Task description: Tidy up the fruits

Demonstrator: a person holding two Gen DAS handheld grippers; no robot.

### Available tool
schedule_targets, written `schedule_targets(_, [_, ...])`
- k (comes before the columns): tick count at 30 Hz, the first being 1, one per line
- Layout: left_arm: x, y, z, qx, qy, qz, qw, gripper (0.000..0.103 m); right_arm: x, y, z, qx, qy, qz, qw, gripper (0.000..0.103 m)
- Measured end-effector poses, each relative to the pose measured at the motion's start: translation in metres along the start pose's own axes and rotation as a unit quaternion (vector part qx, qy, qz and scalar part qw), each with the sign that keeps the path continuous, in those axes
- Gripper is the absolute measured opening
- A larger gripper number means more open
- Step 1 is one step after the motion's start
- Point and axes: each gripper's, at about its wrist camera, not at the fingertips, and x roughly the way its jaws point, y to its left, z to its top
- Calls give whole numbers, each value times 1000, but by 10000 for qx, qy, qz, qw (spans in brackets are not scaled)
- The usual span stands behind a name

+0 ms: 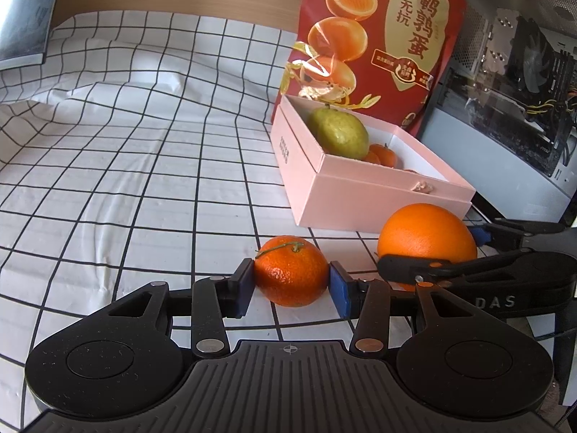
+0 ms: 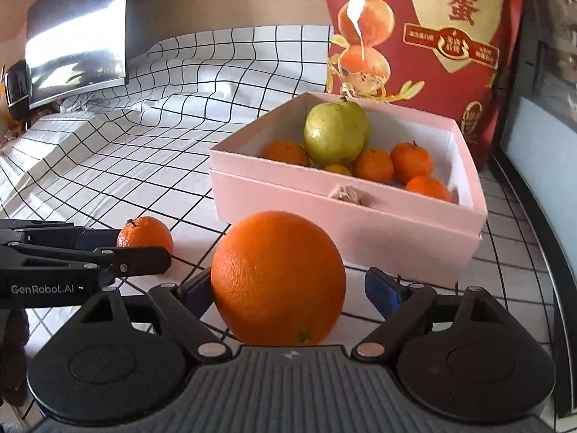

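Note:
A small mandarin (image 1: 290, 270) with a green stem sits between the blue pads of my left gripper (image 1: 290, 285), and both pads press on its sides. It appears to rest on the checked cloth (image 1: 144, 180). To its right, a large orange (image 2: 277, 274) lies between the fingers of my right gripper (image 2: 292, 288). The left pad touches it and the right pad stands apart from it, so this gripper is open. Behind both stands an open pink box (image 2: 274, 180) holding a green pear (image 2: 335, 133) and several small mandarins (image 2: 375, 164).
A tall red snack bag (image 1: 378, 36) stands behind the pink box (image 1: 393, 176). A computer case (image 1: 505, 72) with a glass side is at the right. A monitor (image 2: 75, 29) stands at the far left. The cloth is wrinkled and rises toward the back.

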Motion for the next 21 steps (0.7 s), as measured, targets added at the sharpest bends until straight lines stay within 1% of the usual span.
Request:
schedule_targets(2, [0,0,0,-4,-1,-4,10000,49,3,3,3,-65,-37,-28,10000,85])
schedule_targets(5, [0,1,0,-9,-3,-7,10000,49,4,6,6,-71,-34,71,9999,72])
schedule_targets(11, [1,-1,0,30,5,33,10000,49,-2,10,4,-318,69,26,9995,72])
schedule_targets(17, [1,-3,0,63,19,50,10000,49,-17,7,0,-241,197,14,9995,72])
schedule_targets(21, [1,-4,-1,110,33,69,9999,49,-33,1,-6,-140,194,107,9997,71])
